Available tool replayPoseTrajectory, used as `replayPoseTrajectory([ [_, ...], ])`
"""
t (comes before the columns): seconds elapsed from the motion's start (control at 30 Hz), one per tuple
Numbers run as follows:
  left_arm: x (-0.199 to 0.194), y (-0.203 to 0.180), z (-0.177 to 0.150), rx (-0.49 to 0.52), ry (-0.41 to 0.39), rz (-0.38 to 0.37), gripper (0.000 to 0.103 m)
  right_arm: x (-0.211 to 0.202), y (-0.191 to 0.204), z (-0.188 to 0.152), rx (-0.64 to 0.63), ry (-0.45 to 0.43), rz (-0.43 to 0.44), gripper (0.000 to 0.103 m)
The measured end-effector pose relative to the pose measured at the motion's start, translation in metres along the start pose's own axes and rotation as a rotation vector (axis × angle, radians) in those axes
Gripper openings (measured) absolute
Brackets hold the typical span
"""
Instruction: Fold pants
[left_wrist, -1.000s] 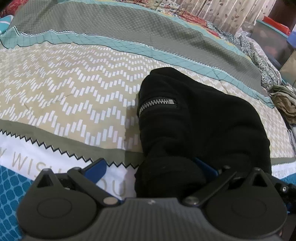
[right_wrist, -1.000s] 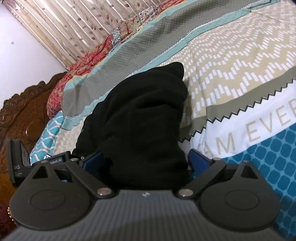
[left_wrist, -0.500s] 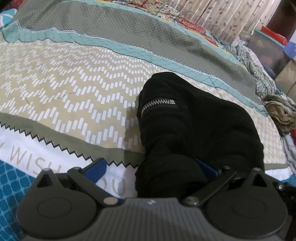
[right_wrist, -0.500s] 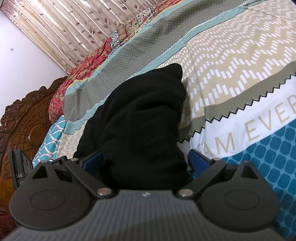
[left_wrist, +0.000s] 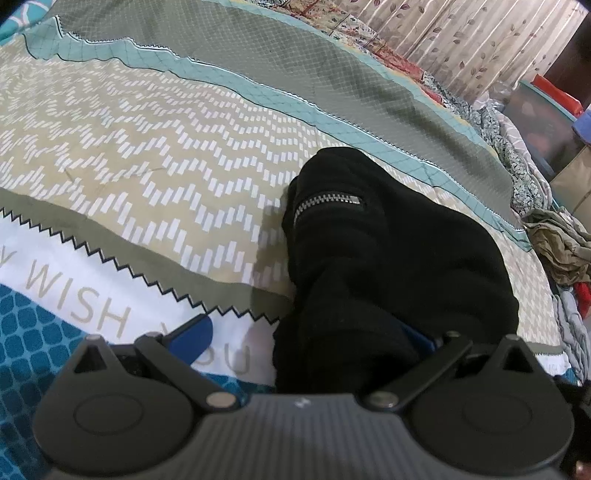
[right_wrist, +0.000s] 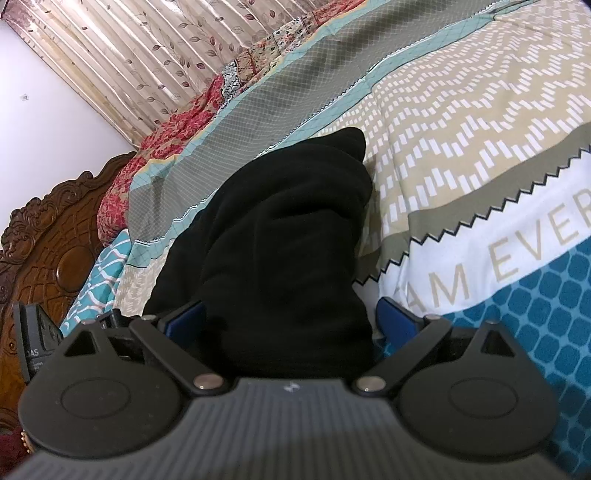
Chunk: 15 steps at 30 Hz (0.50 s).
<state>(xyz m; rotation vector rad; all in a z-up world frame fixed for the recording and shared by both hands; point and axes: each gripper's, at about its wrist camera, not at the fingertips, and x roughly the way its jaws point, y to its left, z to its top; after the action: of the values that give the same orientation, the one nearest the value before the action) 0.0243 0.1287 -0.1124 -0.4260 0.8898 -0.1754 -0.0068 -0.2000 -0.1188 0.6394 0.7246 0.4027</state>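
The thick black fleece pants (left_wrist: 388, 258) have barely moved over the last second; only the left view has tipped, showing more bedspread beyond the bundle. My guess is the fold is nearly done and both tools are about to let go.

The left gripper (left_wrist: 310, 339) has its jaws spread wide, with cloth bunched between them. The right gripper (right_wrist: 288, 317) is equally wide around the bundle's near end (neither is pinching).

The silver zipper (left_wrist: 325, 203) lies ahead of the left jaws. The patterned quilt bedspread (left_wrist: 147, 166) offers free room to their left, while a heap of crumpled clothes (left_wrist: 561, 240) sits far right.
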Motion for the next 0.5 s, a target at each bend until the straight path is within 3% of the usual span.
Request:
replayPoseTrajectory([
  [0.33,-0.007,-0.009,0.013,-0.002,0.094,0.035,0.103,0.001,0.004,-0.001,-0.001,-0.001,-0.010,0.100],
  [0.4,-0.012,-0.019,0.015,0.078,0.075,0.075,0.103,0.001,0.004,-0.001,-0.003,-0.002,-0.012,0.100],
  [0.5,-0.024,-0.045,0.013,0.275,-0.008,0.166,0.103,0.002,0.004,-0.001,-0.004,-0.003,-0.013,0.100],
])
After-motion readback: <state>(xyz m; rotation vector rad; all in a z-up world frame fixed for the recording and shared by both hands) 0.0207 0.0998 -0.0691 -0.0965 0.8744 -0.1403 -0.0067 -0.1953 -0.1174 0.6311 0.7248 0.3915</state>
